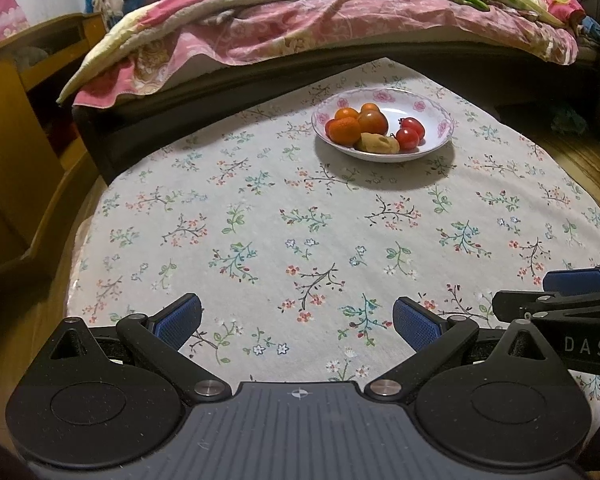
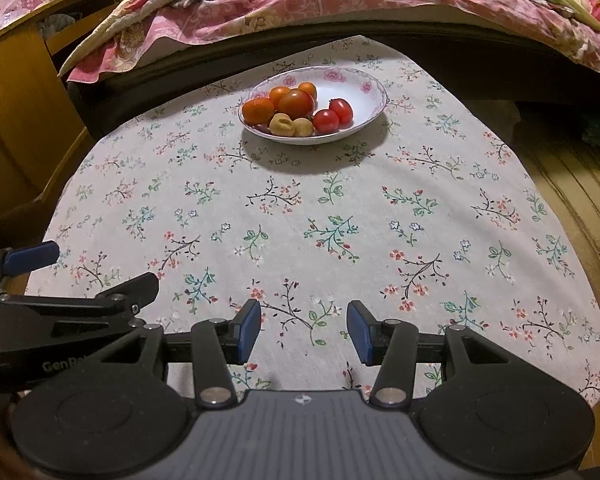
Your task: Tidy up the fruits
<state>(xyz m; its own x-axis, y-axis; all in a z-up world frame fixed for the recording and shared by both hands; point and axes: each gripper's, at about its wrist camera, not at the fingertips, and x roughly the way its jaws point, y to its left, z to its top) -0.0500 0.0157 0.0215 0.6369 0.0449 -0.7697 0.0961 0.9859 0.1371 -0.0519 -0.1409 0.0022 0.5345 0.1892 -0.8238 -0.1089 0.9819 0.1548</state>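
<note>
A white bowl with pink flowers on its rim (image 1: 432,120) (image 2: 364,98) stands at the far end of the table with the floral cloth (image 1: 284,224) (image 2: 340,208). In it lie orange tangerines (image 1: 344,129) (image 2: 258,111), a reddish-brown fruit (image 1: 373,121) (image 2: 296,103), two red tomatoes (image 1: 408,138) (image 2: 326,121) and yellowish pieces (image 1: 378,144) (image 2: 291,125). My left gripper (image 1: 298,324) stays wide open over the near edge, nothing between its fingers. My right gripper (image 2: 304,330) is open too, empty, and far from the bowl. Each gripper shows at the side of the other's view.
A bed with a pink and yellow floral quilt (image 1: 320,20) (image 2: 300,4) runs right behind the table. A wooden cabinet (image 1: 16,128) (image 2: 12,92) stands at the left. Wooden floor (image 2: 580,184) shows at the right.
</note>
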